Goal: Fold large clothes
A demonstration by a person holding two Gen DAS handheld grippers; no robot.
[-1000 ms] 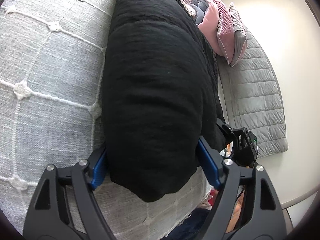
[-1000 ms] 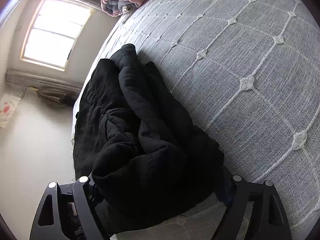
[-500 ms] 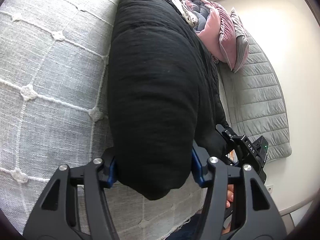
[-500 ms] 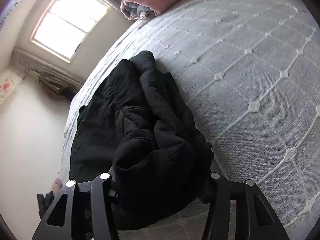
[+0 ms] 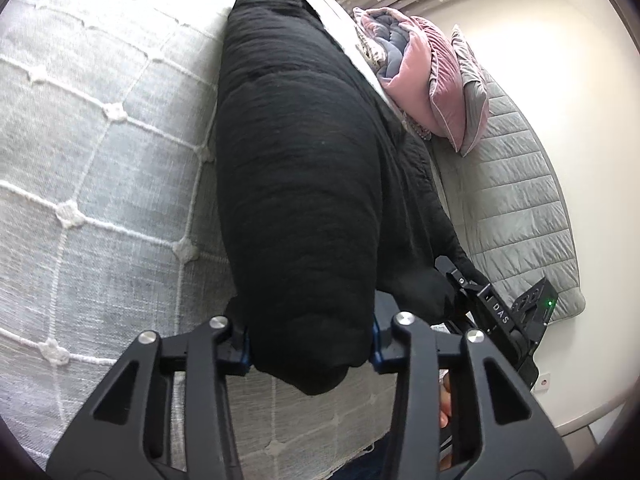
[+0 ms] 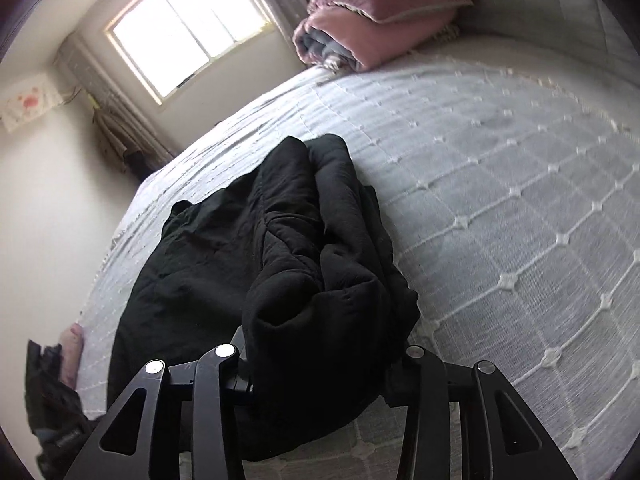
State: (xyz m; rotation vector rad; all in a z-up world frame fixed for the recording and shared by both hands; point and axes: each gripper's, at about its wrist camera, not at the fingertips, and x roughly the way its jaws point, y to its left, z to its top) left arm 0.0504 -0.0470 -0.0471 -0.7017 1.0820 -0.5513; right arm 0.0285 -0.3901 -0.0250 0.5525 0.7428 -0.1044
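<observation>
A black garment (image 5: pixel 304 184) was laid along the bed (image 5: pixel 100 168), filling the middle of the left wrist view from the top centre down to the lower centre. Its bunched near end was pinched by the left claw (image 5: pixel 310 346), whose jaws were closing with the cloth pressed between the blue pads. In the right wrist view the garment (image 6: pixel 280 264) was spread from the centre of the frame to the lower left, and a thick fold of it was gripped in the right claw (image 6: pixel 320 376), the jaws likewise closing on the fabric. A pink quilt (image 6: pixel 360 28) was seen at the upper right, a window (image 6: pixel 188 28) at the upper left.
</observation>
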